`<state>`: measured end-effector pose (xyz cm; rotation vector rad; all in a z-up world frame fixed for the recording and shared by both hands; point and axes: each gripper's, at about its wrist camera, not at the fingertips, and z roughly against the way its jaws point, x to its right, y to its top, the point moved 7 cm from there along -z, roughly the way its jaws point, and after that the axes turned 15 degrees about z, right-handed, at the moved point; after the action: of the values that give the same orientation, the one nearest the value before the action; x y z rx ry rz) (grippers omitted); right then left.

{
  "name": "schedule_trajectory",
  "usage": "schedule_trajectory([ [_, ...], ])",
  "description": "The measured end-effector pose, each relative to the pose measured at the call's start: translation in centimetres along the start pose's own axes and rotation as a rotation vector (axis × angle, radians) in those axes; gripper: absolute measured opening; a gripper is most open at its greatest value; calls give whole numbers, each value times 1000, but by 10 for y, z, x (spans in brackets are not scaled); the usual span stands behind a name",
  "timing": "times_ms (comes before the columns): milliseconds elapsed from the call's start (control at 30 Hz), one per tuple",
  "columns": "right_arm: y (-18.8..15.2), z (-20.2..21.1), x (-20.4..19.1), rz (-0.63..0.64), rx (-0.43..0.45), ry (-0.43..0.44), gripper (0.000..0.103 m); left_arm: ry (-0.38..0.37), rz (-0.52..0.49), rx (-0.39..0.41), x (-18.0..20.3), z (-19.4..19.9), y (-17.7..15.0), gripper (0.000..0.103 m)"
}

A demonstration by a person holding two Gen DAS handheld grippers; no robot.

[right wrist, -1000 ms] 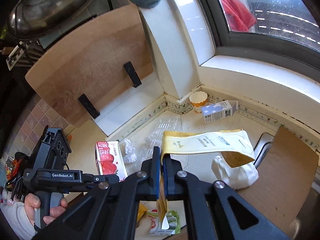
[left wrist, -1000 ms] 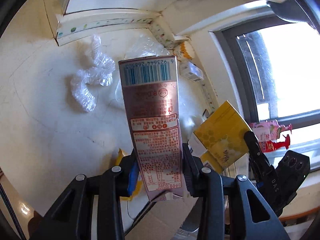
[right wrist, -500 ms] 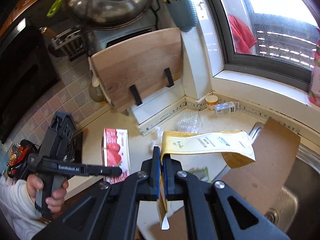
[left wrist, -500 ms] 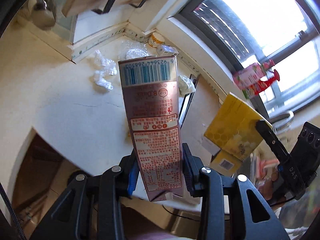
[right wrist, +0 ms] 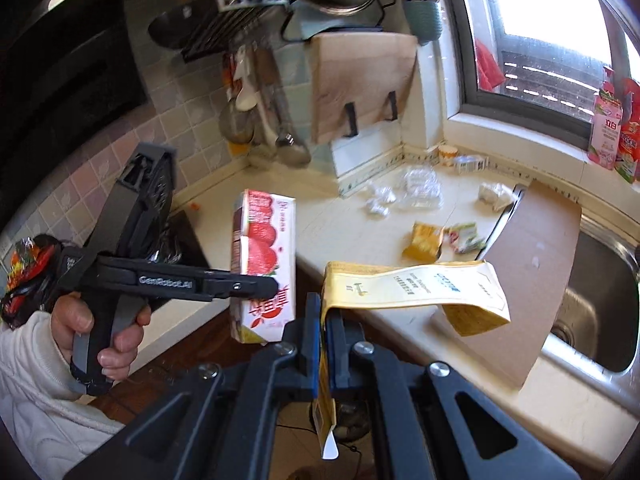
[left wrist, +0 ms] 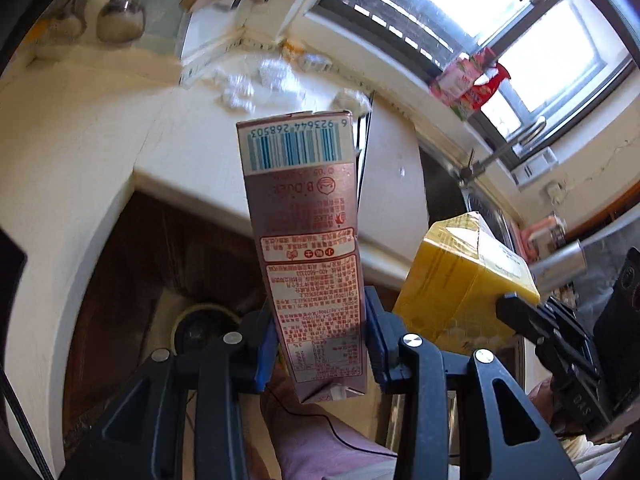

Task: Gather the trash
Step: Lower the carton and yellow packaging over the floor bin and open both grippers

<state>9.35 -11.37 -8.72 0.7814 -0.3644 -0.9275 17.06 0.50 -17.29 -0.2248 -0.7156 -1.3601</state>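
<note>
Your left gripper [left wrist: 320, 344] has its jaws clamped on the pink strawberry carton [left wrist: 308, 248], held beyond the desk [right wrist: 360, 236] edge; your right gripper [right wrist: 323, 332] has its jaws pinched tight on the flattened yellow carton [right wrist: 416, 286]; crumpled wrappers [right wrist: 440, 238] lie on the desk.

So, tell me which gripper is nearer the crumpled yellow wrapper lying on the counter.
Right. The right gripper hangs just short of the crumpled yellow wrapper; the left gripper sits farther off to the left.
</note>
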Motion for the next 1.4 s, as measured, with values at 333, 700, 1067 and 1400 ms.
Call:
schedule_trajectory([
  [333,-99,-70,-40,-170,-270,109,2,114,75,-238,-87,-55,-74,36],
  [700,-213,-186,-17,-380,-477,131,2,280,153,-435,-196,-194,-130,37],
  [1067,-270,-253,0,-485,-585,154,2,347,194,-463,-241,-291,-122,59],
  [1400,-287,-299,-1,-443,-676,170,2,403,278,-394,-275,-273,-111,59],
])
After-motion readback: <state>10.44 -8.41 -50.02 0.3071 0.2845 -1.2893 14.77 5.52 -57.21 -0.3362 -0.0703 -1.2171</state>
